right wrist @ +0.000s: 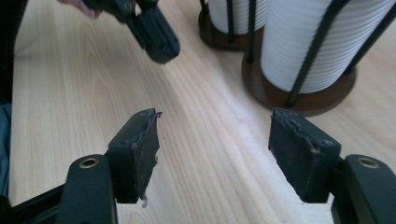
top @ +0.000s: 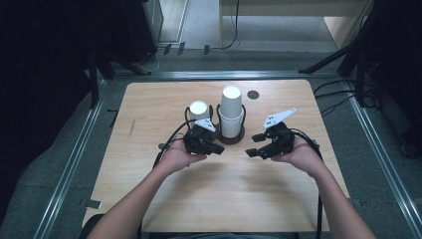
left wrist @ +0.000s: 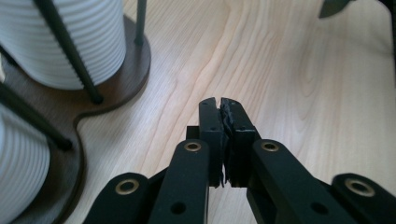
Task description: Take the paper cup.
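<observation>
Left gripper clenched, nothing between pads, beside cup holder's dark wooden base. Right gripper released, jaws apart over bare wooden table, near taller paper cup stack.

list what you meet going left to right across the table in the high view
short white paper cup stack → left black tool → tall white paper cup stack → right black tool
</observation>
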Tool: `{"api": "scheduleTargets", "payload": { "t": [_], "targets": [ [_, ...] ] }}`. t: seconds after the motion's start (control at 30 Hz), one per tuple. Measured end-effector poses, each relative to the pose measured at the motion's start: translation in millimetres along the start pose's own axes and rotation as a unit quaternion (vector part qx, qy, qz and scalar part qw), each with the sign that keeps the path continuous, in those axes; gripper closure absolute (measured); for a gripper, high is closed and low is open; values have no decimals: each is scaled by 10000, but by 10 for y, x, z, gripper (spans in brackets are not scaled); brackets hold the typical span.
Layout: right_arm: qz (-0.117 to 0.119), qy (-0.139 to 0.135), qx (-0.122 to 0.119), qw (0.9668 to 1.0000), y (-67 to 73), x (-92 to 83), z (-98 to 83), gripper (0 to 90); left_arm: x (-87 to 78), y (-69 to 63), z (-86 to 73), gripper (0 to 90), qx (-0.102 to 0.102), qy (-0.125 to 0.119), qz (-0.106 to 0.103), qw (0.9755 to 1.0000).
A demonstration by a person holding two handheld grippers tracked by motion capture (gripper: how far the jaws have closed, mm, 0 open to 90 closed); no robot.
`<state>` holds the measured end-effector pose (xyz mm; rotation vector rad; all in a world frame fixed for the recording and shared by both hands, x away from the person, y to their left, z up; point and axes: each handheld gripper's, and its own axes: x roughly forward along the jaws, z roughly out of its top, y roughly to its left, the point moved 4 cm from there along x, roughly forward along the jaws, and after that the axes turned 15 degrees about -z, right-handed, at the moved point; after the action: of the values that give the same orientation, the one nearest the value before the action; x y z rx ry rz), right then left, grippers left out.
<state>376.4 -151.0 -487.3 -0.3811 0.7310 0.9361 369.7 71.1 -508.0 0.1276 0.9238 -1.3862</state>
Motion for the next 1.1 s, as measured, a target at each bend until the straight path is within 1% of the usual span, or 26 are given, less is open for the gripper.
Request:
{"api": "scheduleTargets", "payload": {
  "t": [0.07, 0.1, 0.13, 0.17, 0.23, 0.27, 0.3, 0.33, 0.37, 0.4, 0.43, 0.47, 0.5, 0.53, 0.57, 0.6, 0.63, 0.67, 0.7, 0.73, 0.77, 0.8, 0.83, 0.87, 0.93, 1.1],
  "targets": [
    [-53, -31, 4, 10000, -88, -67, 71, 334, -27, 5, 62, 881, 30, -54, -27, 10000],
    [-53, -31, 4, 10000, -88, -67, 71, 334, -40, 12, 92, 881, 47, -42, 9, 10000],
    [-67, -44, -7, 10000, -116, -89, 93, 334, -51, 19, 122, 881, 49, -56, -1, 10000],
    [-24, -43, -41, 10000, -156, -136, 141, 332, -61, 27, 151, 883, 53, -76, -13, 10000],
    [-5, -78, -129, 9999, -191, -179, 195, 330, -89, 55, 219, 883, 60, -118, -30, 9999],
    [-7, -77, -129, 9999, -202, -195, 217, 329, -89, 55, 219, 882, 60, -118, -30, 9999],
    [-28, -89, -140, 9999, -224, -214, 255, 328, -112, 86, 258, 882, -1, -245, -54, 9997],
    [-65, -65, -148, 9998, -238, -227, 285, 325, -112, 86, 258, 882, -1, -245, -54, 9997],
    [-65, -65, -148, 9998, -238, -227, 285, 325, -126, 101, 274, 882, -41, -310, -72, 9995],
    [-119, -71, -195, 9997, -255, -247, 353, 320, -140, 111, 303, 888, -117, -418, -113, 9990],
    [-138, -66, -223, 9996, -257, -258, 378, 317, -145, 115, 319, 891, -130, -383, -122, 9991],
    [-155, -81, -275, 9995, -261, -273, 415, 317, -152, 113, 338, 891, -88, -320, -54, 9994],
    [-155, -81, -275, 9995, -261, -273, 415, 317, -152, 113, 338, 892, -88, -320, -54, 9994],
    [-129, -146, -254, 9995, -287, -297, 504, 317, -164, 103, 378, 893, -39, -316, 0, 9995],
    [-129, -146, -254, 9995, -287, -297, 504, 317, -173, 97, 399, 893, -17, -326, 9, 9995],
    [-142, -144, -250, 9995, -296, -301, 529, 316, -190, 97, 426, 893, 36, -359, 67, 9993],
    [-170, -135, -243, 9995, -326, -306, 594, 308, -201, 98, 452, 893, 3, -388, 75, 9992],
    [-201, -142, -252, 9994, -345, -306, 628, 298, -226, 102, 488, 892, 13, -419, 154, 9990],
    [-238, -146, -231, 9993, -357, -307, 656, 269, -244, 113, 513, 892, -24, -473, 187, 9987],
    [-364, -192, -155, 9990, -383, -304, 710, 247, -247, 118, 531, 892, -66, -501, 187, 9985],
    [-407, -204, -73, 9989, -404, -302, 755, 244, -248, 126, 541, 892, -56, -480, 236, 9986],
    [-423, -218, -26, 9989, -417, -302, 786, 245, -248, 126, 541, 892, -56, -480, 236, 9986],
    [-423, -218, -26, 9989, -417, -302, 786, 245, -243, 146, 553, 892, -50, -468, 318, 9984],
    [-419, -268, -9, 9988, -434, -297, 838, 244, -236, 163, 557, 892, -68, -487, 293, 9984],
    [-438, -252, -57, 9987, -456, -266, 930, 238, -200, 216, 556, 892, -88, -410, 340, 9985],
    [-408, -194, -140, 9989, -473, -207, 1029, 234, -188, 267, 570, 891, -104, -473, 452, 9978]
  ]
}}
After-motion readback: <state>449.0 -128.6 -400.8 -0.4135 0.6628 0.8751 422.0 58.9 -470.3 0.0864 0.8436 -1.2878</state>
